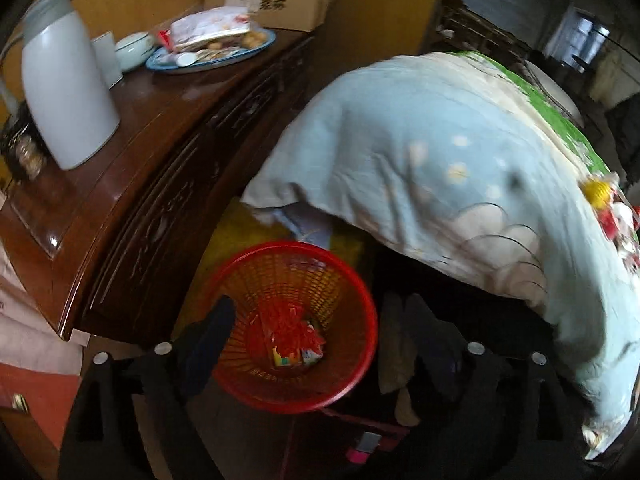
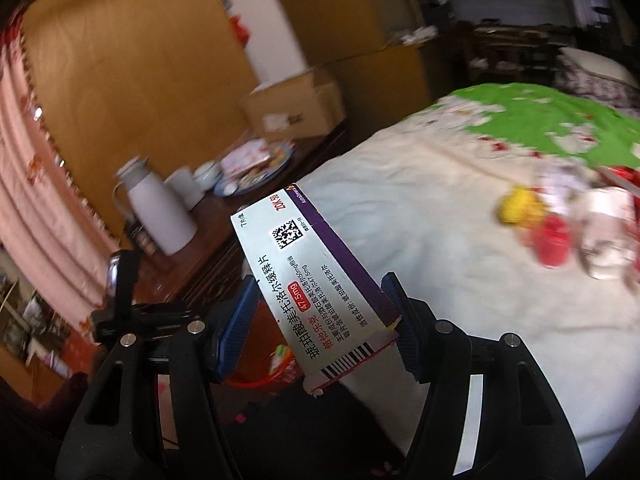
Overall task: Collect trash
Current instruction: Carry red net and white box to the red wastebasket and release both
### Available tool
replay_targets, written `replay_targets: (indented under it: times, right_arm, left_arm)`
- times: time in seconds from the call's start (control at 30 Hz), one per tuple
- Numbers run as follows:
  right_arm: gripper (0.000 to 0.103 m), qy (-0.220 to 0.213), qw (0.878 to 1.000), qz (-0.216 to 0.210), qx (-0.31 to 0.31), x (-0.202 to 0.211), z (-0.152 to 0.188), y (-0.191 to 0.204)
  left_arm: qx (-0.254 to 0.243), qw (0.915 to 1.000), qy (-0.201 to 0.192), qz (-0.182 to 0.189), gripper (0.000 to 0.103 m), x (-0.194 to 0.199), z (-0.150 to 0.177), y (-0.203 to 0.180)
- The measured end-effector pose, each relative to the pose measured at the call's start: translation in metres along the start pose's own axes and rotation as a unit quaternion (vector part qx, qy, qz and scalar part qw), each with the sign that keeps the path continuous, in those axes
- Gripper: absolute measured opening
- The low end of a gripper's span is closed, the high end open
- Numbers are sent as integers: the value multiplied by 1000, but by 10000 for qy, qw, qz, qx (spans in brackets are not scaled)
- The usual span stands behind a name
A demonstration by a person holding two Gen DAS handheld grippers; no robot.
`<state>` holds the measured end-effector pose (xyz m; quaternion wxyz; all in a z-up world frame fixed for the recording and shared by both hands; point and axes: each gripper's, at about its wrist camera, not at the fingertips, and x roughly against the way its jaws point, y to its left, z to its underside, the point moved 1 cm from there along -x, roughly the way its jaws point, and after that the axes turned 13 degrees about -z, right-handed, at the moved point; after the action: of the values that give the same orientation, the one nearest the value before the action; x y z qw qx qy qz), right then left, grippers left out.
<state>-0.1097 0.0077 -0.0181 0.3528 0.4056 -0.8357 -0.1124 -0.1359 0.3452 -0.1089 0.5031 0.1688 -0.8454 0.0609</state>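
Left gripper (image 1: 320, 332) tipped steeply down over red mesh basket (image 1: 362, 344), jaws spread wide, nothing between them; basket sits on floor at 6 o'clock of left view, colourful wrappers (image 1: 298, 350) at its bottom. Right gripper (image 2: 326, 324) angled down, blue pads pinching medicine box (image 2: 312, 280) by its long sides, box poking toward 12 o'clock. Box print: Chinese text, "47.5mg" in red tag, data-matrix code, barcode at near end. More trash (image 2: 560, 224) at 3 o'clock on bedspread (image 2: 440, 220), blurry.
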Motion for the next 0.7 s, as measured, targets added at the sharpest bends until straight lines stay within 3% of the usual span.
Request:
replay_targets:
  times: [0.17,0.4,0.47,0.57,0.7]
  right_arm:
    - [62,648,9972,-266,274,-61,-4,30]
    - [64,1747,9795,-855,517,-159,3,70]
    - [76,2017,9730,-1016,474,-184,7,78]
    - [78,2169,9705,-984,386,-205,9,80]
    - [78,2109,9732,-903,176,-202,8,71]
  left_arm:
    - [751,9971,106,5,93,-17,-6,41]
    - [1906,9805,478,35,94,-50,4,106]
    - [2074,9766,566,37,94,-58,7,117]
    - [2178,9740,628,43,94,-62,9,126]
    - [2066,9769,545,78,94,-59,7,122]
